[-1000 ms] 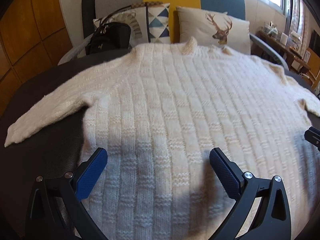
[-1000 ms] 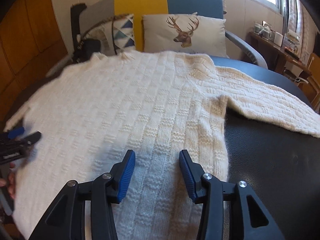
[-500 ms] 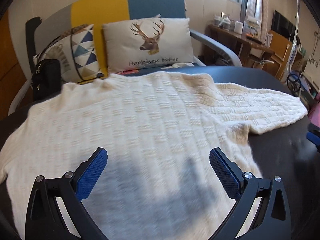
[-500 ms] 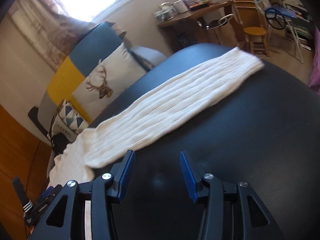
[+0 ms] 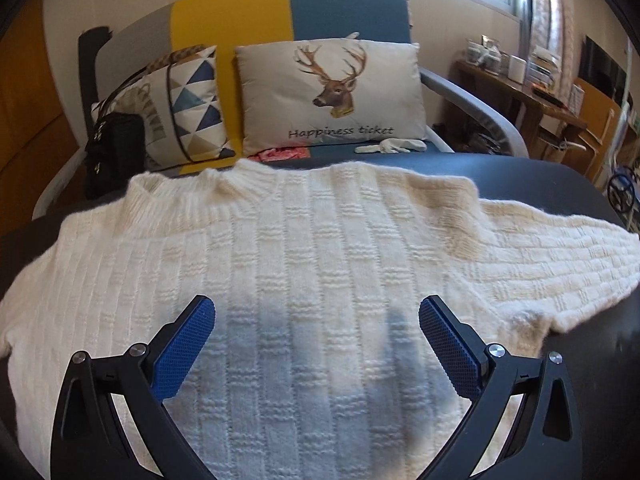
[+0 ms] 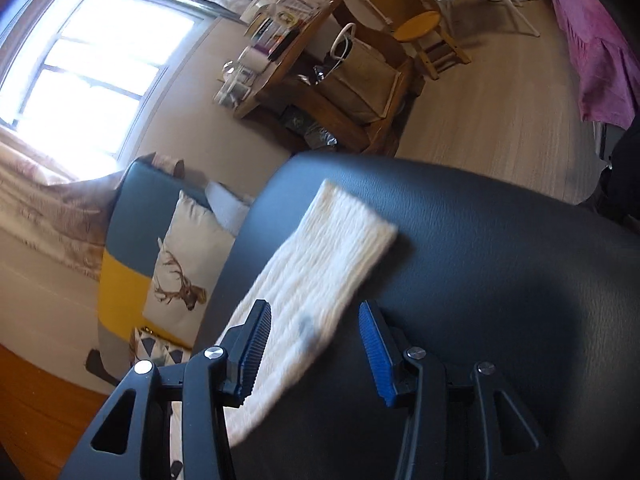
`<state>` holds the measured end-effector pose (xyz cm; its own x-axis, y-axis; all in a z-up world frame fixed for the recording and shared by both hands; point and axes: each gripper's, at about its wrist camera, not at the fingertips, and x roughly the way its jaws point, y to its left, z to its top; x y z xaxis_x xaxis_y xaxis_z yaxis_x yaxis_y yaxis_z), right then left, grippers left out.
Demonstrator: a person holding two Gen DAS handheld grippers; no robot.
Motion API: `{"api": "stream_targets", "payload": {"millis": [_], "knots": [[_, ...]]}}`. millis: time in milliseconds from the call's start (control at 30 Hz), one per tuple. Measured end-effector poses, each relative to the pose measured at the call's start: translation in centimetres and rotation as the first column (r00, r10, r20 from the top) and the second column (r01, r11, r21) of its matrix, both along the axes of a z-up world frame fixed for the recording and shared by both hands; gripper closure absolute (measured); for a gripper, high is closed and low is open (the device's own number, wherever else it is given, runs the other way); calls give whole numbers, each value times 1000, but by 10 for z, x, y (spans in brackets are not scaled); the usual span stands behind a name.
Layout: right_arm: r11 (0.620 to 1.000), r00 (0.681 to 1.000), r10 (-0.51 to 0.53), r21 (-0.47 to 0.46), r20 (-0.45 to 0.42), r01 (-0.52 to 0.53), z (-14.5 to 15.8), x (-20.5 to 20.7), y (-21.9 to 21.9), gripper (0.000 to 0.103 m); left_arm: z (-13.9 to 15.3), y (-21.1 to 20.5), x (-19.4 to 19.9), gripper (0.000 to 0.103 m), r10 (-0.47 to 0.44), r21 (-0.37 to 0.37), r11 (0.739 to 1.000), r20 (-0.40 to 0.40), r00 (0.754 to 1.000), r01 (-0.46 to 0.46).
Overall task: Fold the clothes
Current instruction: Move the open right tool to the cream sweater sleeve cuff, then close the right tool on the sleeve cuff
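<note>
Underneath everything, the black tabletop (image 5: 568,184) spreads wide, with a cream knitted sweater (image 5: 304,264) lying flat on it, collar toward the sofa (image 5: 344,4) and one sleeve (image 6: 320,264) stretched out across the dark surface toward the table's far side. Behind the tabletop, on the sofa's seat, a deer cushion (image 5: 332,92) leans beside a triangle-patterned cushion (image 5: 188,104), and a black bag (image 5: 114,152) sits at the left end. The left claw (image 5: 316,324) hovers over the sweater's body with its blue pads spread wide and nothing between them. The right claw (image 6: 316,344) is rolled to one side over the outstretched sleeve, its pads parted about halfway; the sleeve shows between and below them, blurred, and they do not press on it.
</note>
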<state>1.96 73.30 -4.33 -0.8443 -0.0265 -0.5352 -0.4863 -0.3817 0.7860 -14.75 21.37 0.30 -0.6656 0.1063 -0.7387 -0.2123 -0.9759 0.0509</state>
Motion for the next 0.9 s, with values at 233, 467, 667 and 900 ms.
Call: {"api": "stream_targets", "payload": {"millis": [233, 467, 667, 900], "knots": [[998, 998, -57, -43, -29, 56, -3, -8, 16, 58, -15, -13, -9, 0, 60, 44, 997, 68, 996, -63], [999, 999, -42, 11, 33, 42, -6, -23, 20, 86, -26, -4, -12, 0, 59, -2, 998, 99, 993, -59], [999, 999, -43, -4, 13, 43, -12, -24, 26, 98, -28, -4, -12, 0, 57, 1, 998, 107, 993, -57], [998, 998, -51, -23, -48, 50, 4, -22, 23, 99, -29, -4, -13, 0, 55, -1, 998, 110, 992, -56]]}}
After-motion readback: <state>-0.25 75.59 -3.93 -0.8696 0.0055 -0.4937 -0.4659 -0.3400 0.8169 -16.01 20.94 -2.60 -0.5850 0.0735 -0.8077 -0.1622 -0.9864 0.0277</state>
